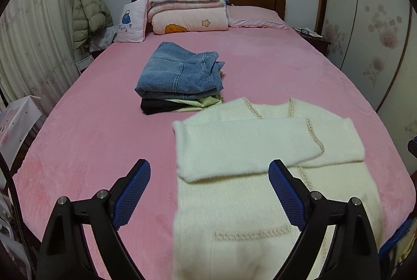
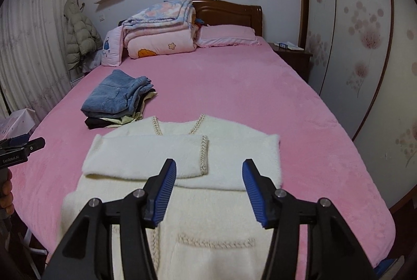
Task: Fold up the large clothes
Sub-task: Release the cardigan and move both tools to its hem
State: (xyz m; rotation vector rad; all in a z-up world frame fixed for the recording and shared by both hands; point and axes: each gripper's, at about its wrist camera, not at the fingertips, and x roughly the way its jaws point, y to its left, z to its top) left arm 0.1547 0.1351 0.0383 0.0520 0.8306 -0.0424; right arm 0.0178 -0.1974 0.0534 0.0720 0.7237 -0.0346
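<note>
Cream fuzzy cardigan (image 2: 182, 175) flat on pink bed (image 2: 260, 97), both sleeves folded across chest. Left gripper (image 1: 209, 171) and right gripper (image 2: 208, 173) above it, fingers spread apart, empty. Folded clothes stack (image 1: 179, 79) just beyond collar.

pink bed (image 1: 247, 66), stacked quilts (image 1: 187, 6), hanging jacket (image 1: 86, 11)
</note>
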